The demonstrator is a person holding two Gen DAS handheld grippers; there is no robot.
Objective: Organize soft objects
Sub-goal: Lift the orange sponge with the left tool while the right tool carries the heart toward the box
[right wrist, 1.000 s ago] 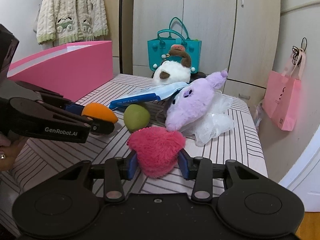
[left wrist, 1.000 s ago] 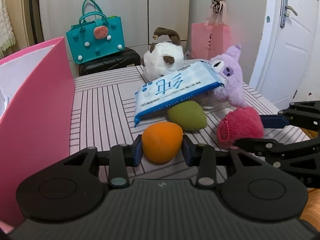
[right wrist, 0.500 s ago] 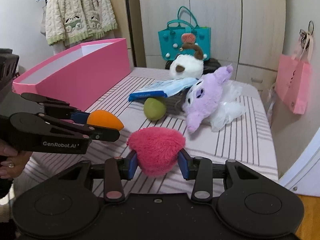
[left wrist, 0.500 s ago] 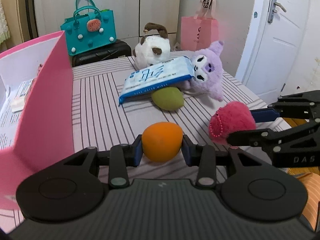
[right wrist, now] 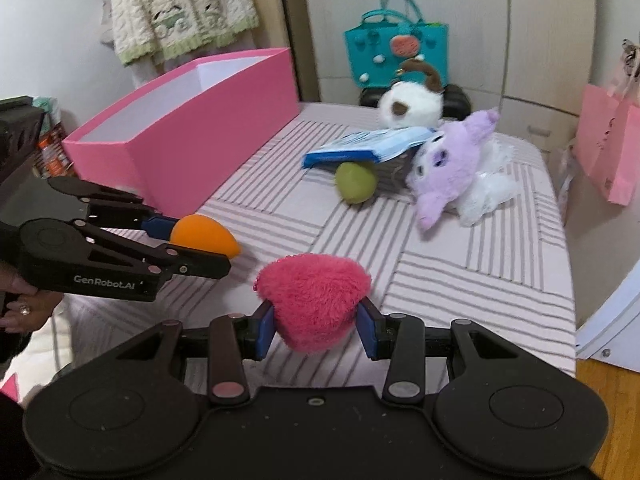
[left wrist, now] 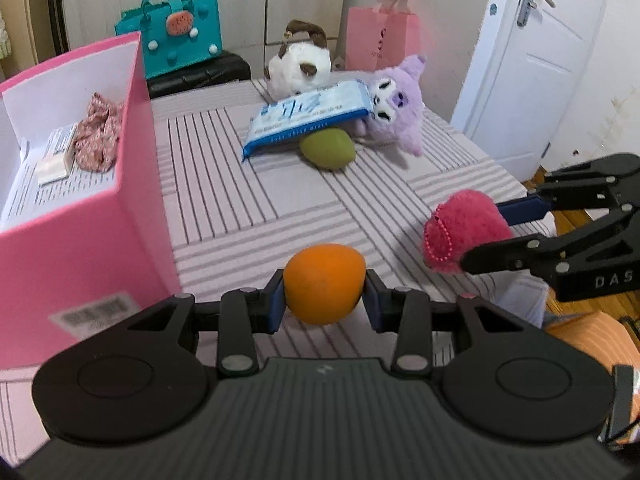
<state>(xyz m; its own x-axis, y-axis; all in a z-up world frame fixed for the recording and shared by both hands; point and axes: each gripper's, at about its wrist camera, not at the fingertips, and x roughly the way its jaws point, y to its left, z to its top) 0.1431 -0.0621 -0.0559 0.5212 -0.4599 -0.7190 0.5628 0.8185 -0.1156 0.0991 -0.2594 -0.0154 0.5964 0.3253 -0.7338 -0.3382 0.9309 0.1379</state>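
Observation:
My left gripper (left wrist: pixel 324 294) is shut on an orange soft ball (left wrist: pixel 325 288), held above the striped table near the pink box (left wrist: pixel 80 232). My right gripper (right wrist: pixel 316 322) is shut on a pink fluffy heart (right wrist: pixel 314 298), lifted over the table's near side; the heart (left wrist: pixel 466 236) also shows at the right of the left wrist view. The orange ball (right wrist: pixel 204 236) sits left of the heart in the right wrist view. On the table lie a green soft ball (left wrist: pixel 328 148), a blue wipes pack (left wrist: pixel 308 116), a purple plush (left wrist: pixel 400 108) and a white-brown plush (left wrist: pixel 300 64).
The pink box holds a floral cloth (left wrist: pixel 98 136) and a small packet (left wrist: pixel 56 160). A teal bag (left wrist: pixel 176 36) on a black case and a pink paper bag (left wrist: pixel 380 36) stand behind the table. A white door (left wrist: pixel 532 60) is at the right. A person's hand (right wrist: pixel 24 312) grips the left tool.
Both grippers have pulled back and risen with their objects still held. The left one swung toward the pink box, whose inside now shows. The plush pile looks farther away.

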